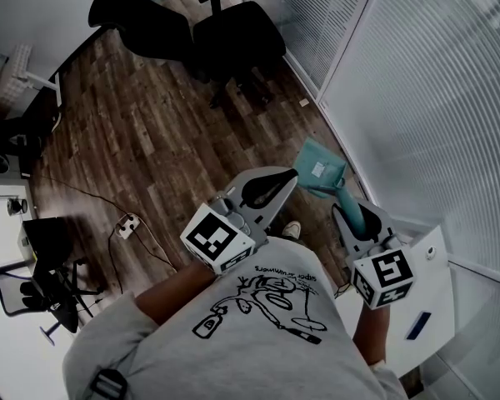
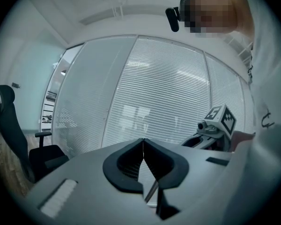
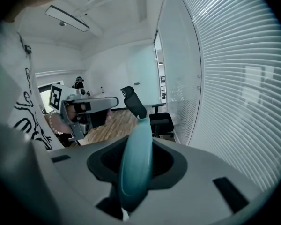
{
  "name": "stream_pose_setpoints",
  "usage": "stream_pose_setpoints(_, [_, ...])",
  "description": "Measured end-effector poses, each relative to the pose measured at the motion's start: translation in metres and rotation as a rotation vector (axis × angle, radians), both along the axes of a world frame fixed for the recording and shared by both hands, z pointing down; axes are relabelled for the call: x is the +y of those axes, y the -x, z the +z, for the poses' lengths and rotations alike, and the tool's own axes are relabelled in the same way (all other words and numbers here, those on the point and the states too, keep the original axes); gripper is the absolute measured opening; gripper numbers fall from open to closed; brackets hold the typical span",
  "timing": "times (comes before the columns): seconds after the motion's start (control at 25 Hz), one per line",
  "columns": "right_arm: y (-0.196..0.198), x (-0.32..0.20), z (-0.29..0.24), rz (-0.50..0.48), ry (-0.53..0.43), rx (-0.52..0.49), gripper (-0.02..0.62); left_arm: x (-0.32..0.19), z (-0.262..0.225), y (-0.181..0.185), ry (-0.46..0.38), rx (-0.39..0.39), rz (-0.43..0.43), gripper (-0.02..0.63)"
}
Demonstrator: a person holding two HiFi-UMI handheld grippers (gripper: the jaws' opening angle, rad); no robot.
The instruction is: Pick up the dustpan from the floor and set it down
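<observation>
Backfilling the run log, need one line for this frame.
phase: dustpan held | right gripper: shut on its handle | left gripper: shut, empty | dustpan: off the floor, not set down

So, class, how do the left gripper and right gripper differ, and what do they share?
The left gripper has jaws touching tip to tip; the right gripper has them apart around a handle. The left gripper holds nothing; the right gripper holds the teal dustpan. Both carry a marker cube.

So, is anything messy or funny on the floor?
A little. A loose cable trails across the wood floor to a power strip, and a small scrap lies by the blinds.
</observation>
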State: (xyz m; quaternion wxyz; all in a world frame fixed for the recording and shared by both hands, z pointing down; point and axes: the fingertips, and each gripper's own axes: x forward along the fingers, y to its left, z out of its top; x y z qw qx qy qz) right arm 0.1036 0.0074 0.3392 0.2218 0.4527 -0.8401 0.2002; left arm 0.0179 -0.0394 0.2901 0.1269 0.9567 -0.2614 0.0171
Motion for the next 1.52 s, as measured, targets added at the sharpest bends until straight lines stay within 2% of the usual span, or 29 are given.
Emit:
stream_pose_setpoints(0.76, [0.008, -0.006, 0.029, -0.011, 0.050, 0.013, 0.098, 0.001, 0.005, 0.006, 0.009, -0.018, 0.018, 0.002])
stream_pose_setpoints(1.52, [0.011, -0.020, 0.140, -0.019, 0.183, 0.016, 0.098, -0.010, 0.028, 0.017, 0.059, -0.045, -0.009, 0.003])
